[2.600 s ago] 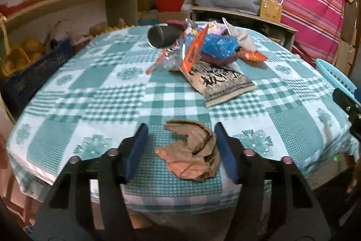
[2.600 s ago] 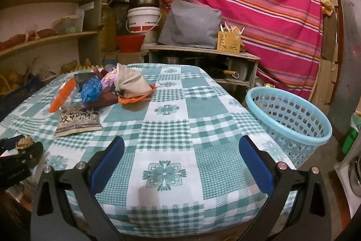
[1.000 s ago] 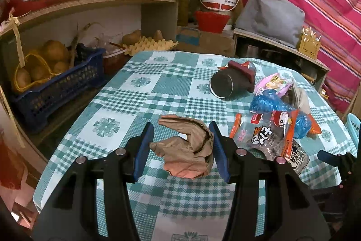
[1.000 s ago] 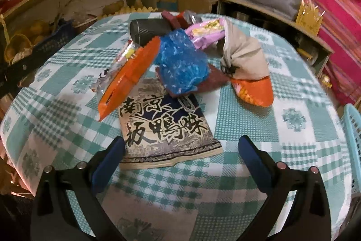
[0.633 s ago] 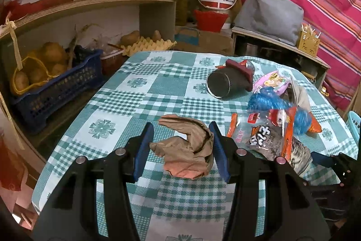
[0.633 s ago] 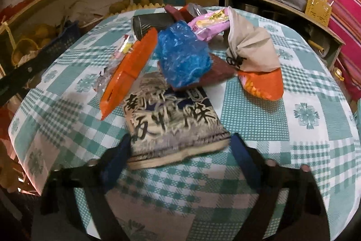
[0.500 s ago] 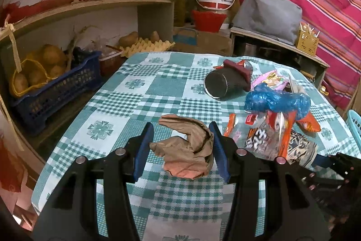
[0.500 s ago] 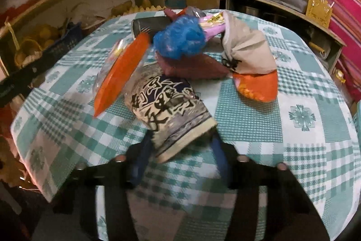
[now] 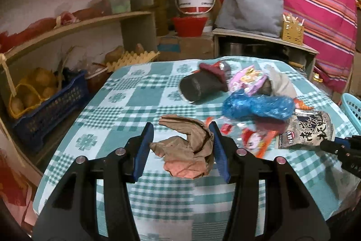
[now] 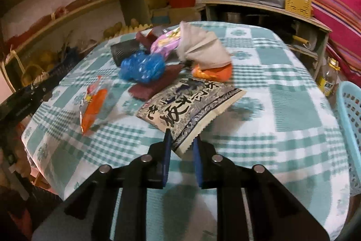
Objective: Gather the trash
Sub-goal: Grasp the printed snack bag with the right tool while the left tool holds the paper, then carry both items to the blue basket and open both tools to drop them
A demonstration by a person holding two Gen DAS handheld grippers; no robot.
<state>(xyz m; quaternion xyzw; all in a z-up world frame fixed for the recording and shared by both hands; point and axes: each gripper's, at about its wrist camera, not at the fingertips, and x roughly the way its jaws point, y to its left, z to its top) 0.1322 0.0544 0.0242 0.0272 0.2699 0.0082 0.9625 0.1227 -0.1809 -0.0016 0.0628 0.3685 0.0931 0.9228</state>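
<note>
My left gripper [image 9: 181, 146] is shut on a crumpled brown paper bag [image 9: 187, 150], held above the checked table [image 9: 126, 103]. My right gripper [image 10: 181, 150] has its jaws closing on the near corner of a flat printed snack packet [image 10: 187, 103]; the packet is lifted and tilted. In the left wrist view that packet [image 9: 306, 130] hangs at the right by the right gripper's fingers [image 9: 338, 146]. A trash pile lies beyond: a blue plastic bag [image 10: 142, 67], an orange wrapper [image 10: 92, 107], a pink wrapper [image 10: 167, 42], a beige bag [image 10: 200, 49], a dark cup [image 9: 198, 87].
A light blue plastic basket [image 10: 352, 119] stands off the table's right edge. Shelves with a dark blue crate [image 9: 49, 105] of potatoes line the left. A white bucket [image 9: 195, 1], a red bowl and a grey cushion [image 9: 250, 10] sit behind the table.
The right gripper's jaws closed from wide open onto the printed packet and lifted its near end off the table. The left gripper kept the brown bag and shifted sideways.
</note>
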